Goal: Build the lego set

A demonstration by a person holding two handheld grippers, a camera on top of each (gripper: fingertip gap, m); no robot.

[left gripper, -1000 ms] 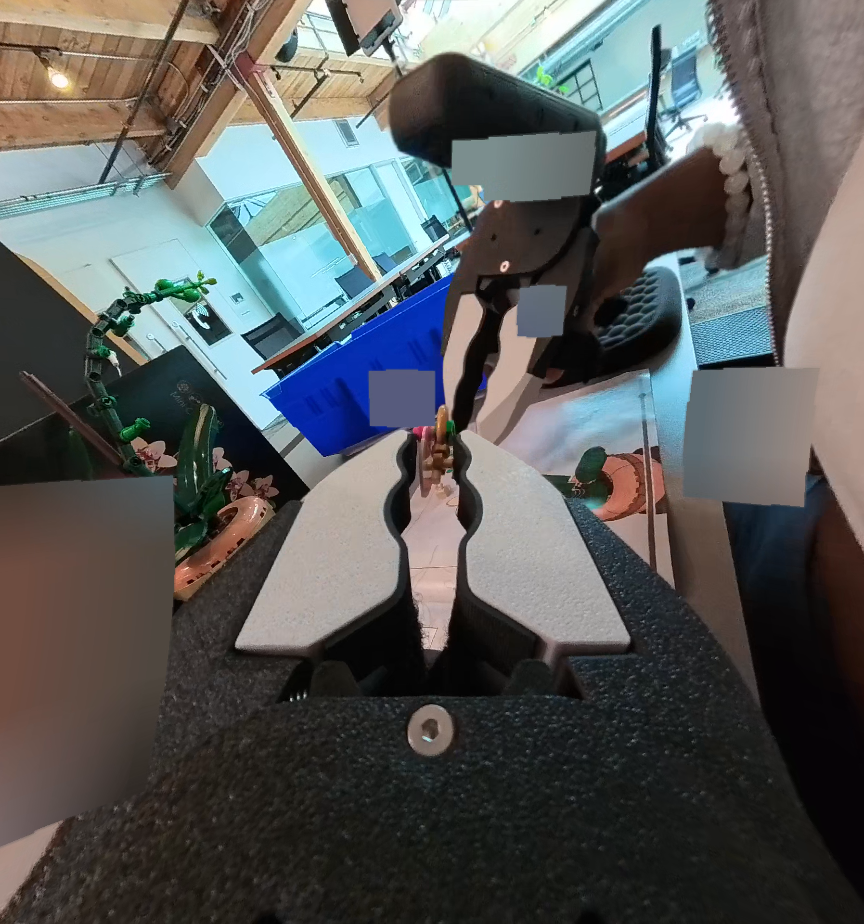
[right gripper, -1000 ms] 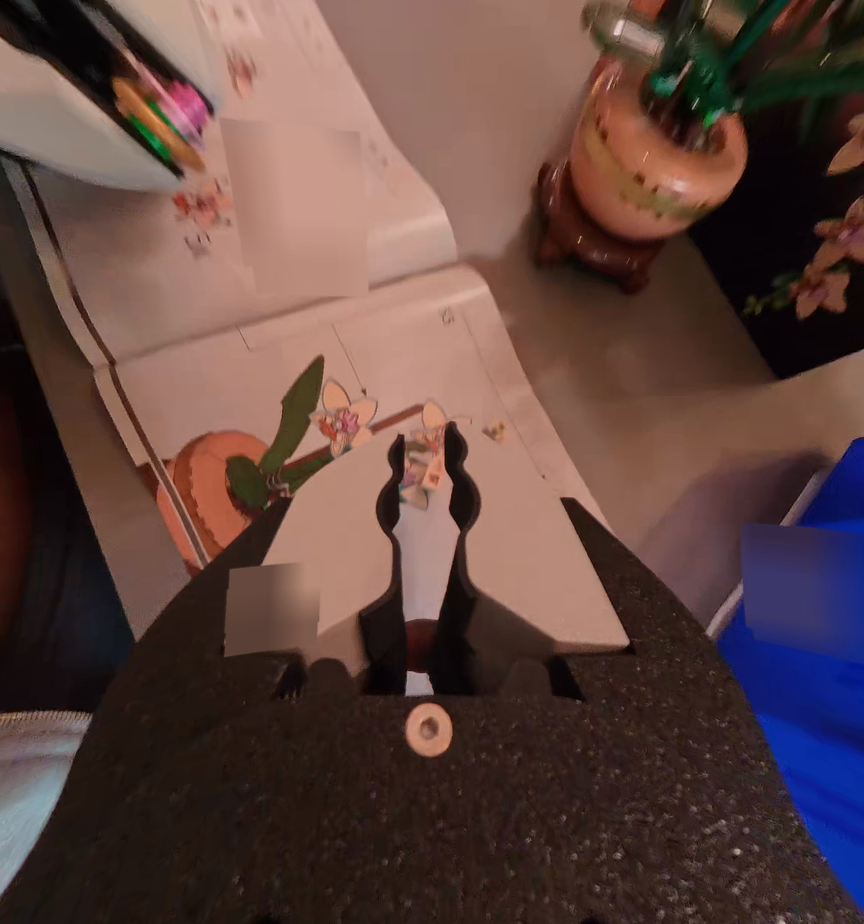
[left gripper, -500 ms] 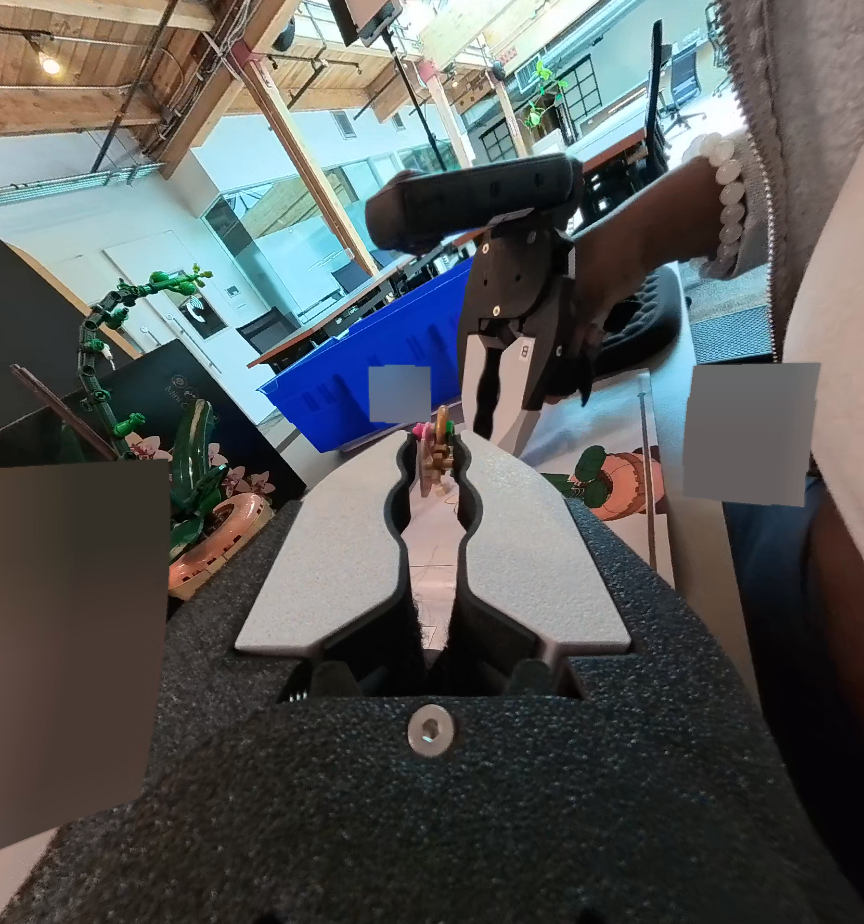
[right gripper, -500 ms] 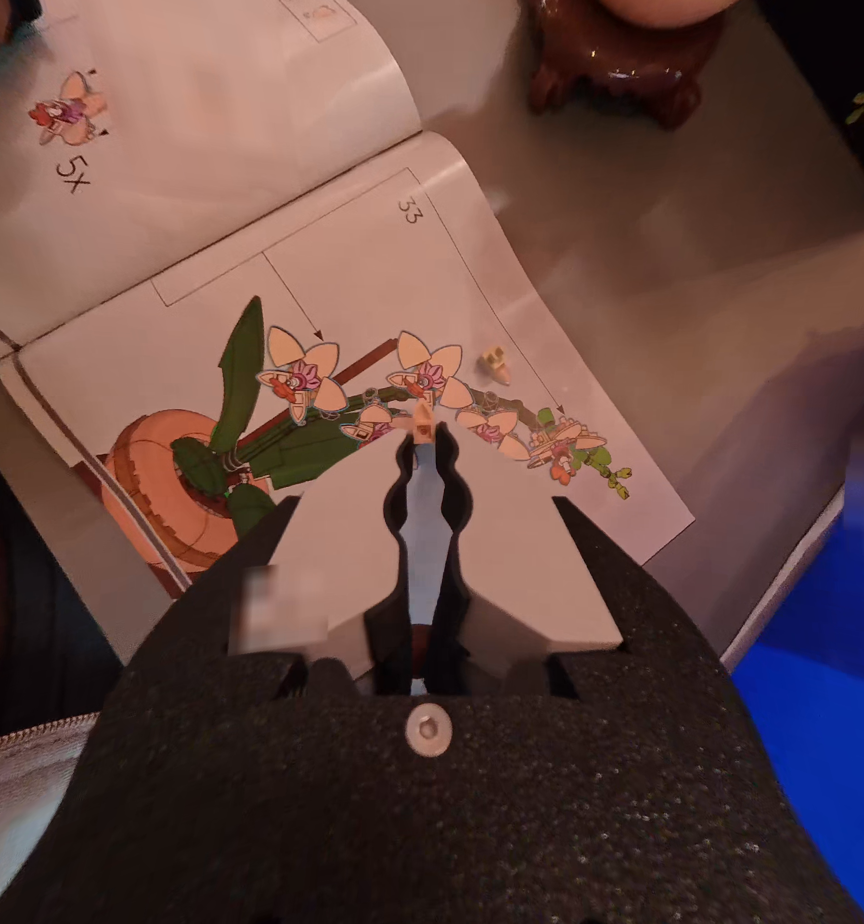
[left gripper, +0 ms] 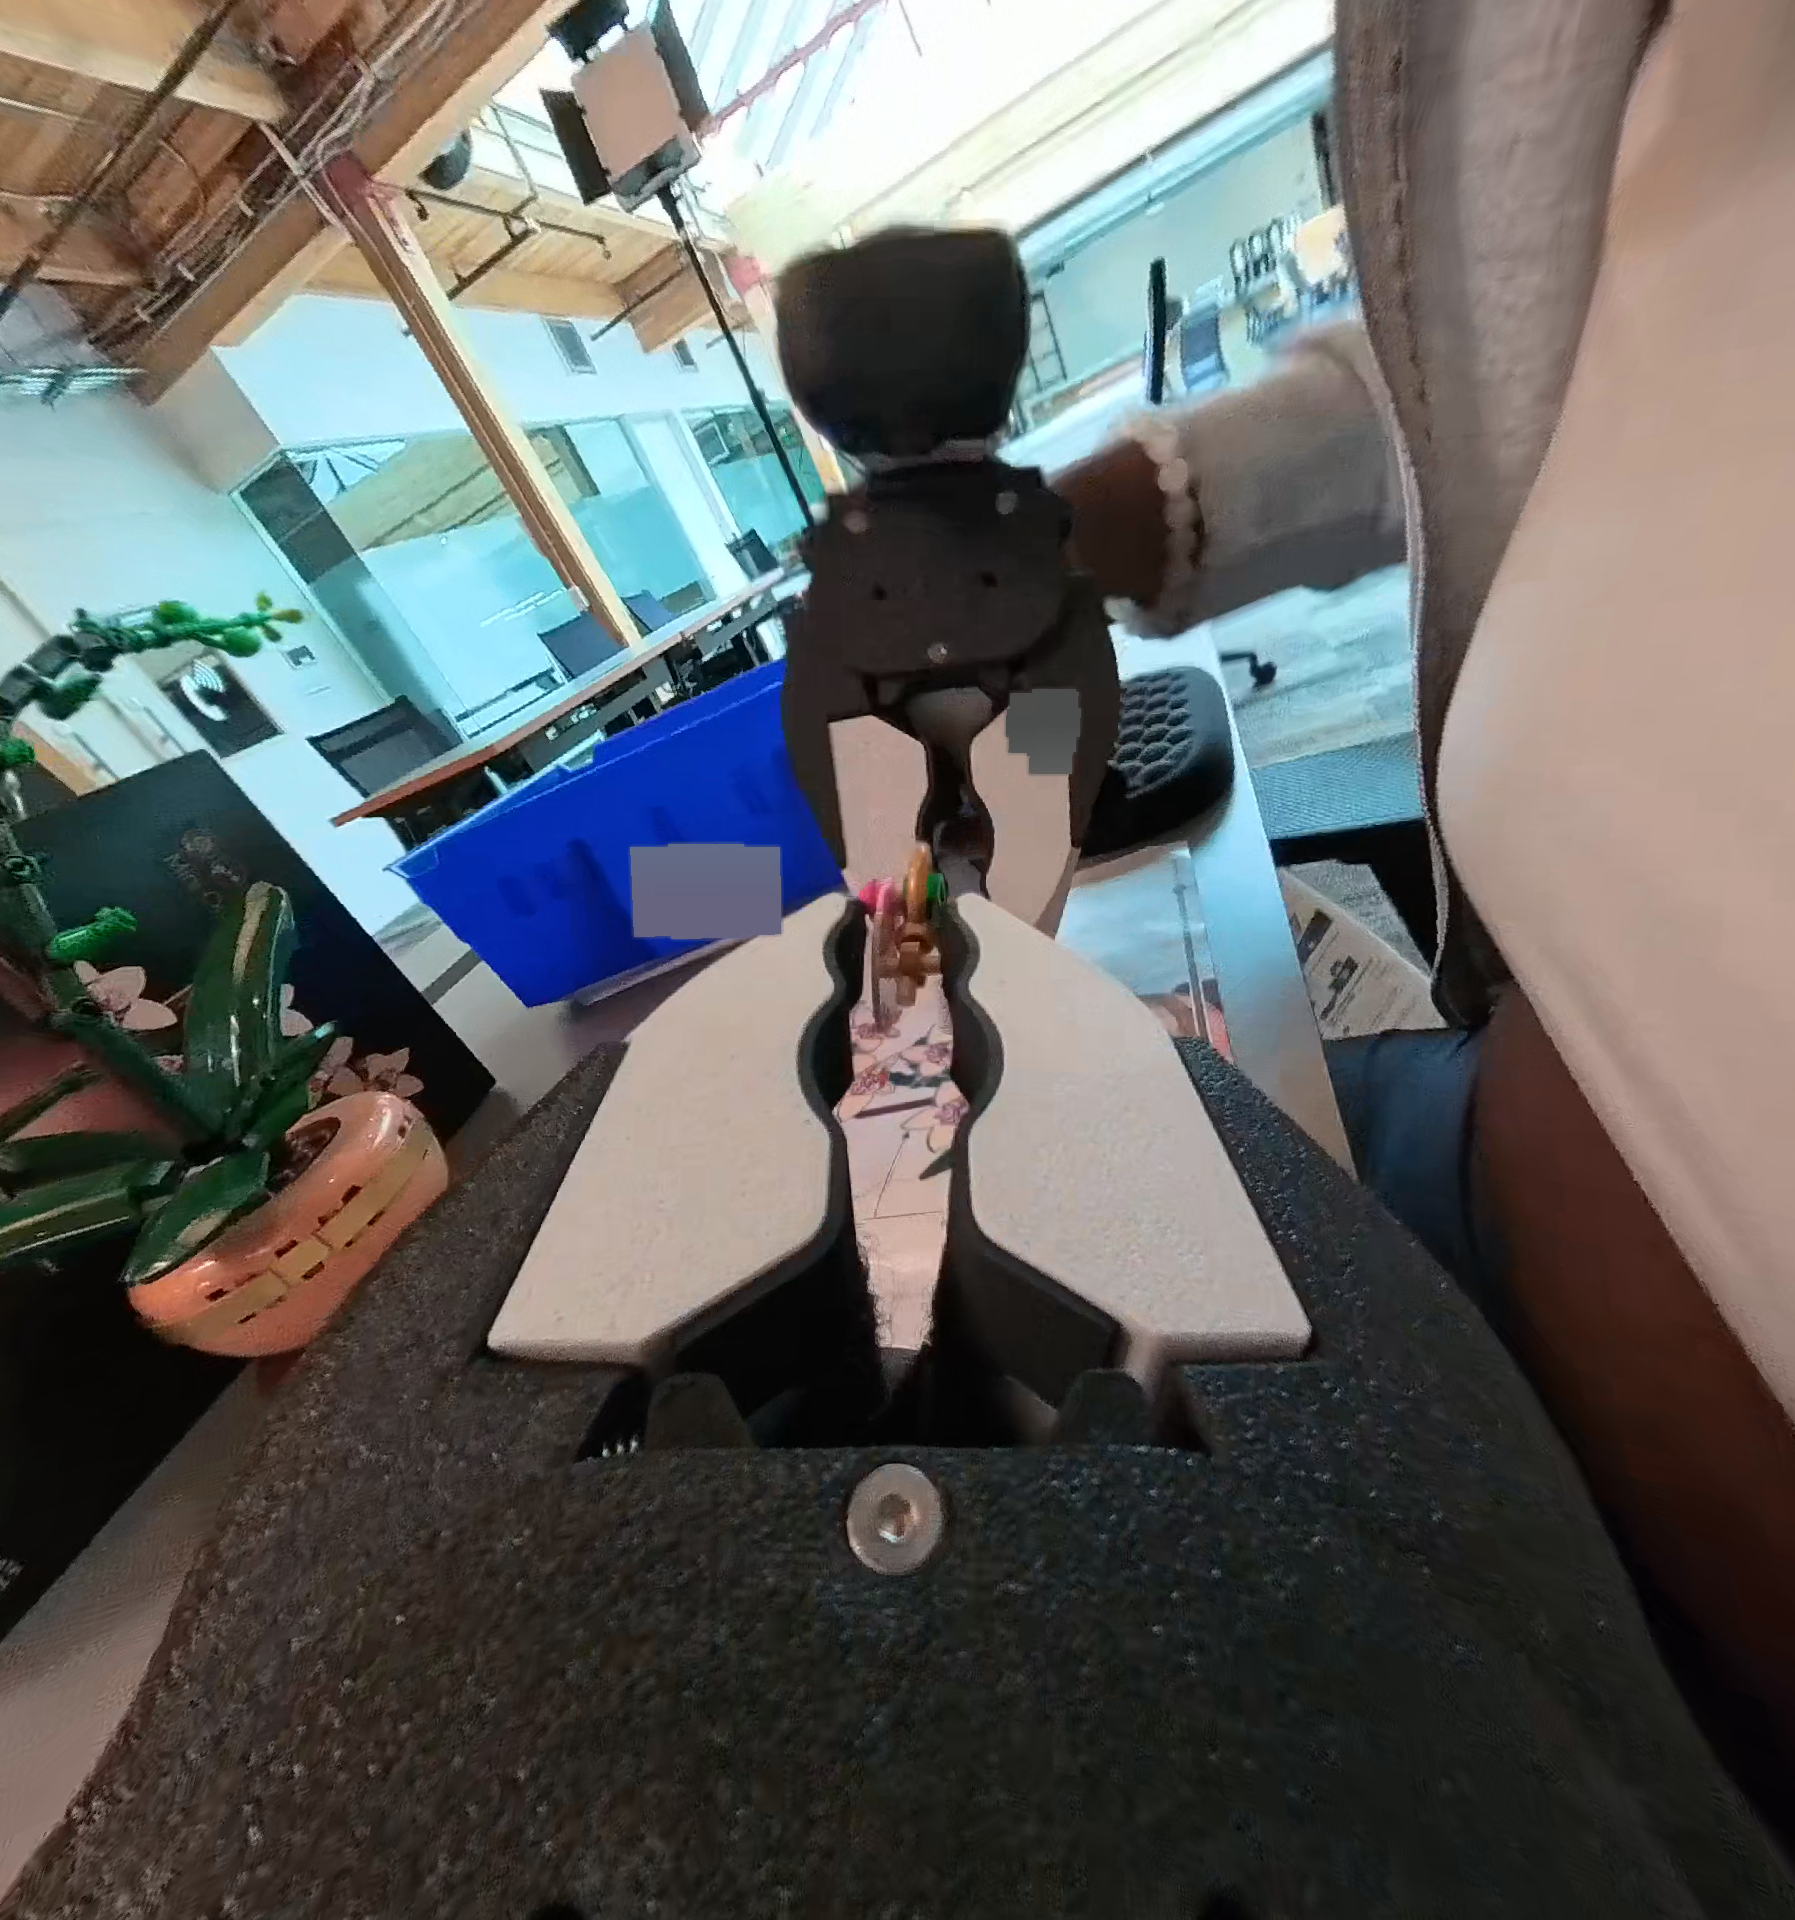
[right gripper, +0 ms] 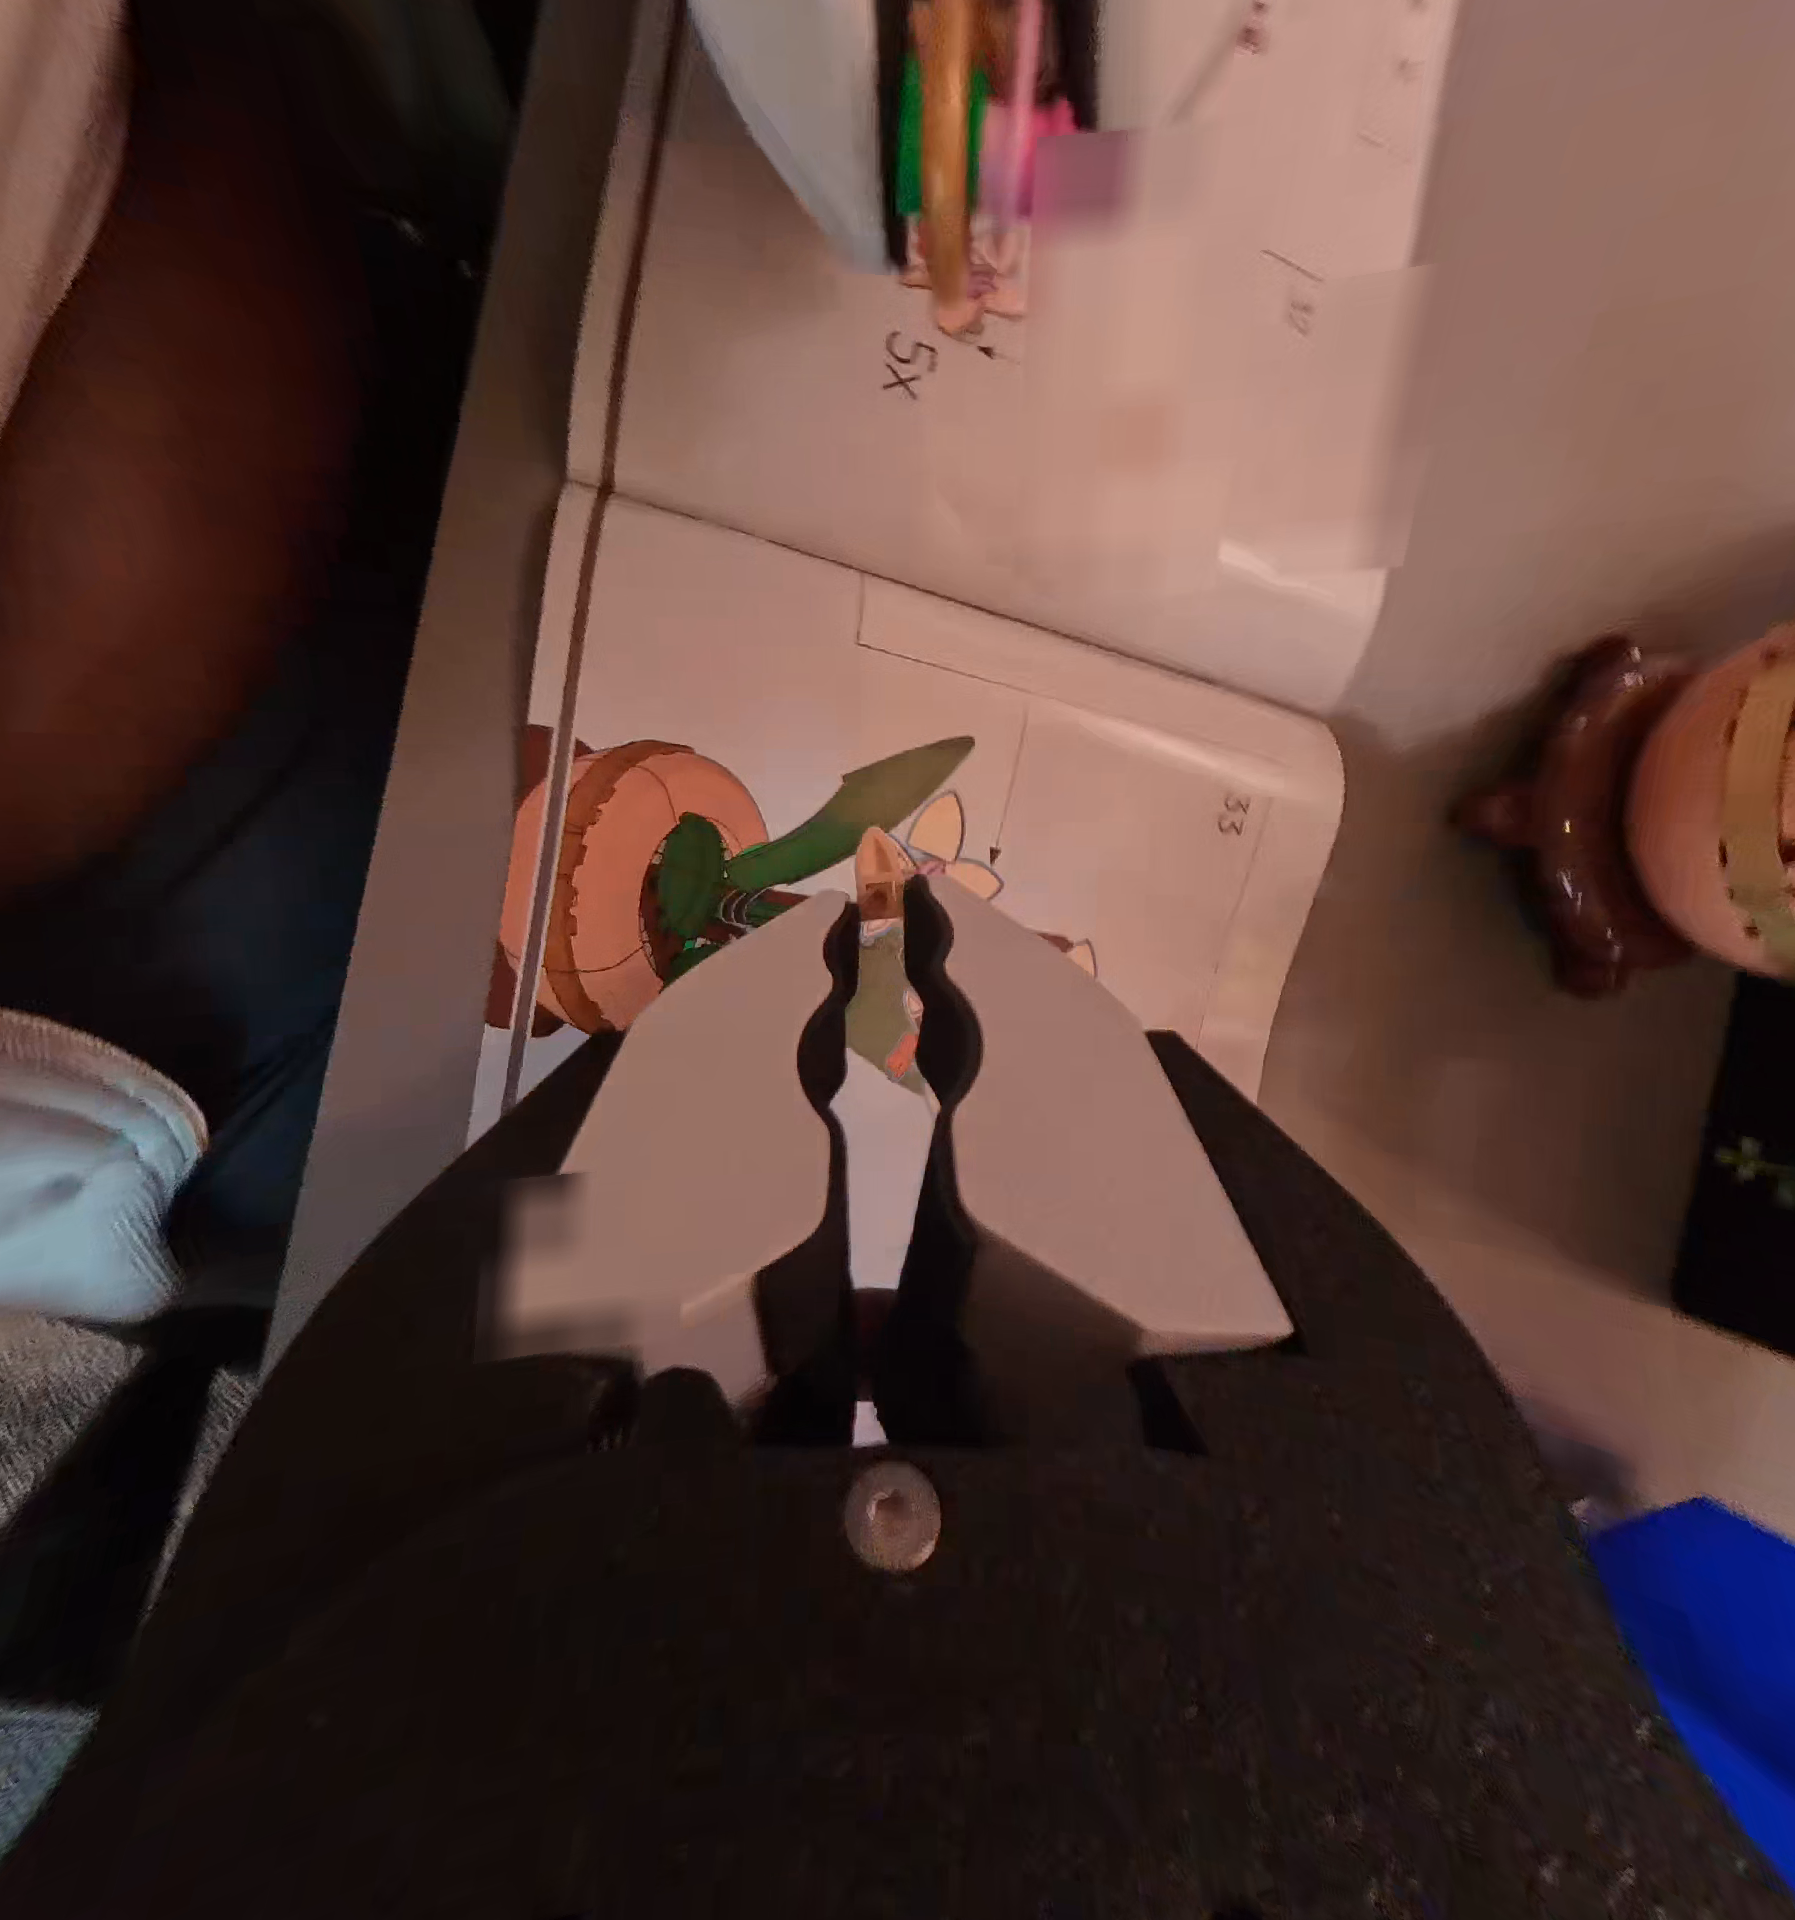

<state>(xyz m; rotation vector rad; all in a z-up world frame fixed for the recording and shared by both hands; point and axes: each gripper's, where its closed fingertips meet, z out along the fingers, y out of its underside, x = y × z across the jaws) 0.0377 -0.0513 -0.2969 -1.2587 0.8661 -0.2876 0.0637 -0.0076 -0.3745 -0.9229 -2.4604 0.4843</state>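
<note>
Grey desk [right gripper: 1495, 1091] carries the open instruction booklet [right gripper: 1080, 540], a blue bin [left gripper: 602, 862] with contents hidden, and the peach pot [left gripper: 290, 1236] holding green leaves. Left claw [left gripper: 905, 925] pinches a light, fragile flower sub-assembly [left gripper: 908, 914]; right claw [right gripper: 880, 914], just above, nips a tiny tan petal [right gripper: 880, 878], best gripped by its edges.

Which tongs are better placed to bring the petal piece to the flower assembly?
Probably the right tongs: they grip the cream petal piece at their tips. The left tongs are occupied holding the small flower assembly.
</note>
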